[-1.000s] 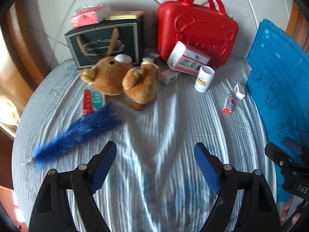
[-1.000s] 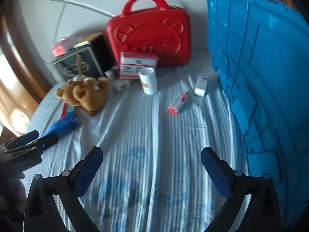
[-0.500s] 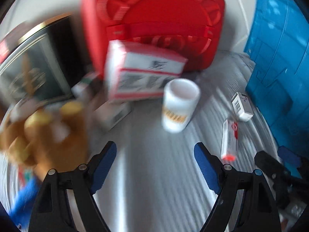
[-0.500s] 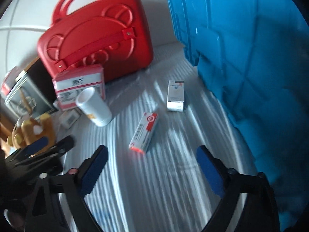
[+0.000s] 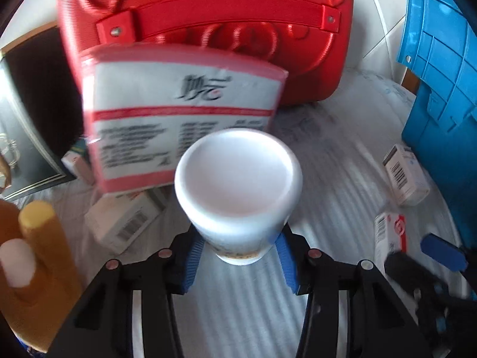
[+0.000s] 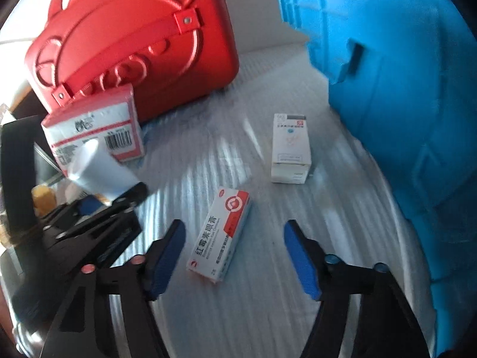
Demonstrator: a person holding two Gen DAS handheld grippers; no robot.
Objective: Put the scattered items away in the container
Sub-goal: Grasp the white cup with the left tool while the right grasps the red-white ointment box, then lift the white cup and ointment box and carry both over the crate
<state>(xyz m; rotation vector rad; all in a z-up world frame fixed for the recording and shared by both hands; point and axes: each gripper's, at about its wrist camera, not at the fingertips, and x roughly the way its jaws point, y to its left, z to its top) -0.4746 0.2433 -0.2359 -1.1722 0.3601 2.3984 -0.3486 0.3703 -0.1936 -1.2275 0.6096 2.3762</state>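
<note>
- The bottle point(image 5: 238, 197) now sits between the left gripper's point(image 5: 238, 256) blue pads, low on its body near the base; half a second ago it stood free ahead of wide-open jaws. The jaws have narrowed onto it, though I cannot be sure both pads press.
- That looks like the grasp step for the first item; lifting and carrying to the crate point(image 6: 387, 104) remain.
- The bottle's long axis runs roughly along the gripper's view, white cap toward the camera; in the right view it leans, cap up and left.
- The right gripper point(image 6: 232, 253) has come in over the red-and-white box point(image 6: 220, 232), jaws wide apart on either side, touching nothing.
- That box lies flat on the sheet point(image 6: 238, 313), long axis running away from the gripper, tilted right, red end far.
- A white box point(image 6: 290, 149) lies beyond, near the crate.
- The red case point(image 5: 208, 29) stands behind, a pink-edged box point(image 5: 179, 119) leaning on it.
</note>
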